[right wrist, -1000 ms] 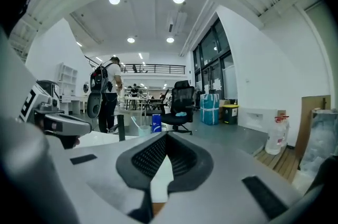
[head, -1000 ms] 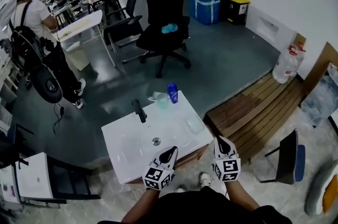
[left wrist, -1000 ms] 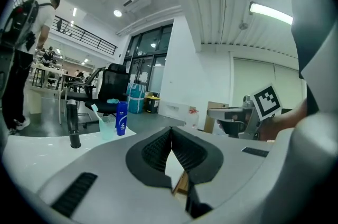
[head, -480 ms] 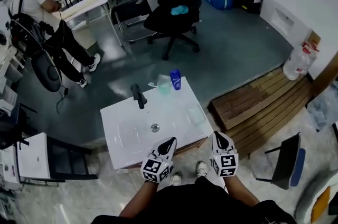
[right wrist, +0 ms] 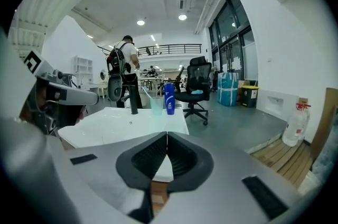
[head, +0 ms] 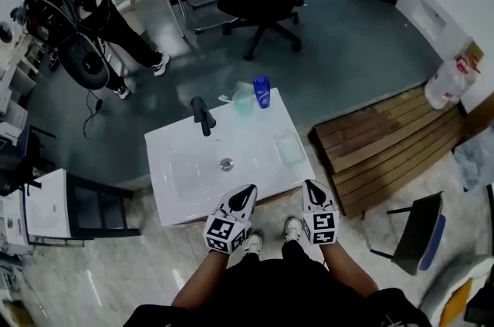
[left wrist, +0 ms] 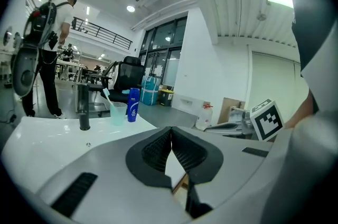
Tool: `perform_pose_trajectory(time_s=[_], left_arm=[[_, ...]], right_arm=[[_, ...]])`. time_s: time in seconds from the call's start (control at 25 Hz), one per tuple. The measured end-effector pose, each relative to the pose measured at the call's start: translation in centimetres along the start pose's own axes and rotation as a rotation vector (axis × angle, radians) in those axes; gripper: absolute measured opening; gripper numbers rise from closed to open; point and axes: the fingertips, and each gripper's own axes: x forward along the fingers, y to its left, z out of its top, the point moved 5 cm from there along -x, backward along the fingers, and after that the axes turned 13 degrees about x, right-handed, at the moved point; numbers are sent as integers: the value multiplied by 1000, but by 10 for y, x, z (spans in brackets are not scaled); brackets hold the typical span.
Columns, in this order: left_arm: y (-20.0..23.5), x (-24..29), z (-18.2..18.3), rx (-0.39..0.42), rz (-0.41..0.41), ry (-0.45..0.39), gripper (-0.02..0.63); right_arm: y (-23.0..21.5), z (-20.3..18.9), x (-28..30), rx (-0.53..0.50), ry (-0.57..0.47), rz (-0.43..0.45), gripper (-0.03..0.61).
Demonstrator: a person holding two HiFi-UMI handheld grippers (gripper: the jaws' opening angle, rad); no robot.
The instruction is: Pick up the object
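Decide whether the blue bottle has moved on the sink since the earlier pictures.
No. The bottle still stands just right of the cup at the sink's far edge, right of the tap; only the camera shifted.

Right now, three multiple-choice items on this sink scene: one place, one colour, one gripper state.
1. Where does the blue bottle stand?
A. on the sink's far rim, beside the cup
B. on the floor
C. by the drain
2. What colour is the faucet?
A. chrome
B. black
C. white
3. How are the right gripper's jaws?
A. wide apart
B. shut on the bottle
C. together, empty

1 A: it stands next to the cup at the back corner.
2 B: it shows dark against the white sink.
3 C: its own view shows the pads meeting with nothing between them.
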Motion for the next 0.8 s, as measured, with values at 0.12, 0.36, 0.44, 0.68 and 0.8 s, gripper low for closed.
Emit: perform_pose_trajectory(time_s=[0.12, 0.36, 0.44, 0.68, 0.8], left_arm=[[2, -2, -7, -16, 26, 16, 20], [8, -11, -21, -40, 78, 50, 20], [11, -15, -27, -51, 100, 64, 20], [16, -25, -40, -101, 151, 82, 20], [17, -29, -41, -124, 176, 77, 20]], right_arm=[[-2, -6, 12, -9, 32, 15, 20], [-3, -20, 38, -9, 104, 41, 149], [-5, -23, 47, -3, 106, 29, 219], [-12, -27, 78, 11, 143, 20, 365], [-13, -30, 96, 14, 178, 35, 396]])
